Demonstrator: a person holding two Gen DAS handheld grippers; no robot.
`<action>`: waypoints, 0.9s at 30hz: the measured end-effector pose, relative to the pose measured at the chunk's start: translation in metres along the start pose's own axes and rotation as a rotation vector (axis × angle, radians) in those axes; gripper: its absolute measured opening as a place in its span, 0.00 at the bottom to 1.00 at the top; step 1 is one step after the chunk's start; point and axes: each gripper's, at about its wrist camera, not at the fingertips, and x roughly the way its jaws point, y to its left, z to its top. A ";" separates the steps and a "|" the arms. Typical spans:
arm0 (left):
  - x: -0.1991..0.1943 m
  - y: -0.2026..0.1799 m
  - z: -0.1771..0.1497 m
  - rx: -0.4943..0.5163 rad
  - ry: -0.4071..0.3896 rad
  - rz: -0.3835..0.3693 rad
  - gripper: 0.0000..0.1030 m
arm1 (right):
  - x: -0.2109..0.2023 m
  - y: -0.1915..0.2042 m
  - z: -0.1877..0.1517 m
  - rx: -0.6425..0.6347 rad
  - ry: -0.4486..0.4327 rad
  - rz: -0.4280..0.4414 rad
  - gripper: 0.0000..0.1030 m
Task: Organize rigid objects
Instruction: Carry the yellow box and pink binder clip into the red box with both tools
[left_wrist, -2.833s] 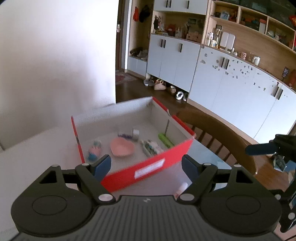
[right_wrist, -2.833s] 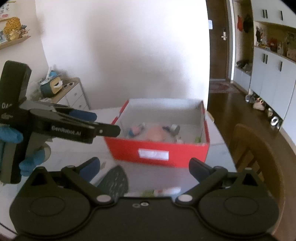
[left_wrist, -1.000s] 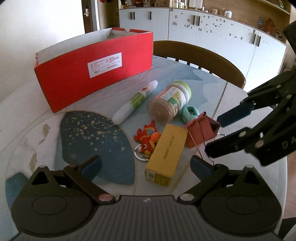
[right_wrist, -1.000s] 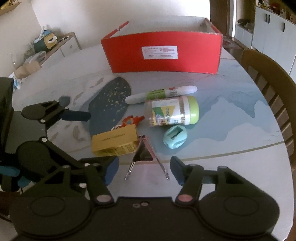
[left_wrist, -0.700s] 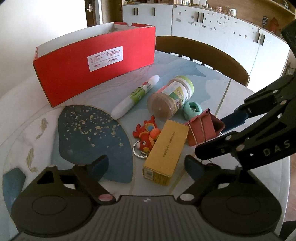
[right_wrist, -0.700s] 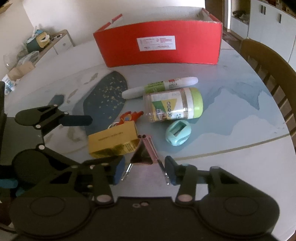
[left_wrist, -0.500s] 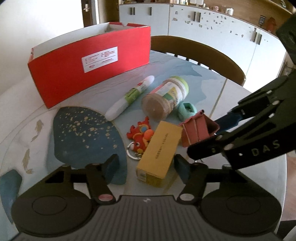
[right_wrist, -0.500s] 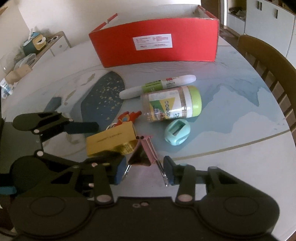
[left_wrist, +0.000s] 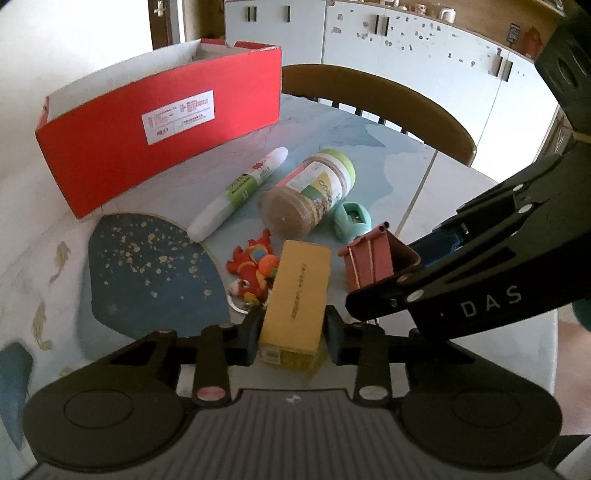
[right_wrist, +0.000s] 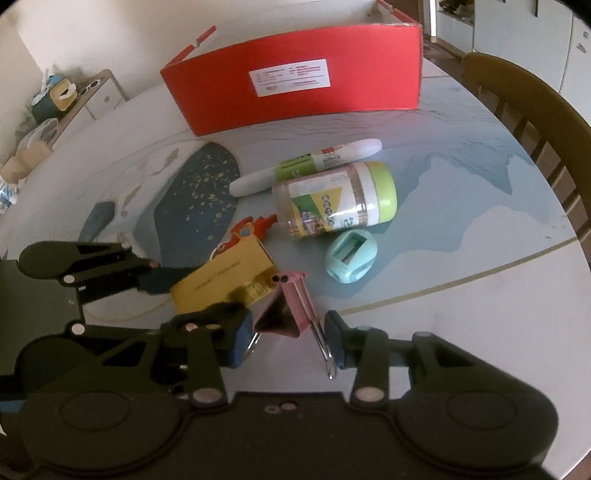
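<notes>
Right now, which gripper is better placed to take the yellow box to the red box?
Left. The left gripper already brackets the yellow box, fingers against both sides. The right gripper is around the pink binder clip instead.

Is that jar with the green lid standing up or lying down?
Lying down. The jar rests on its side on the table, green lid pointing sideways; the left camera sees its round base. The lid is on.

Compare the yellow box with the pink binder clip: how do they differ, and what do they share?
The yellow box is a long closed carton lying flat; the pink binder clip is a folded wedge with wire handles. The left claw brackets the box; the right claw brackets the clip. Both rest on the table.
</notes>
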 end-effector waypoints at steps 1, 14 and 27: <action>-0.001 0.000 0.000 -0.010 0.002 -0.009 0.29 | -0.002 0.000 0.000 0.002 -0.003 0.002 0.40; -0.020 0.010 0.007 -0.134 -0.016 -0.046 0.28 | -0.026 -0.001 -0.001 0.033 -0.058 0.016 0.26; -0.050 0.026 0.030 -0.202 -0.067 -0.027 0.28 | -0.068 -0.003 0.017 0.051 -0.162 0.041 0.26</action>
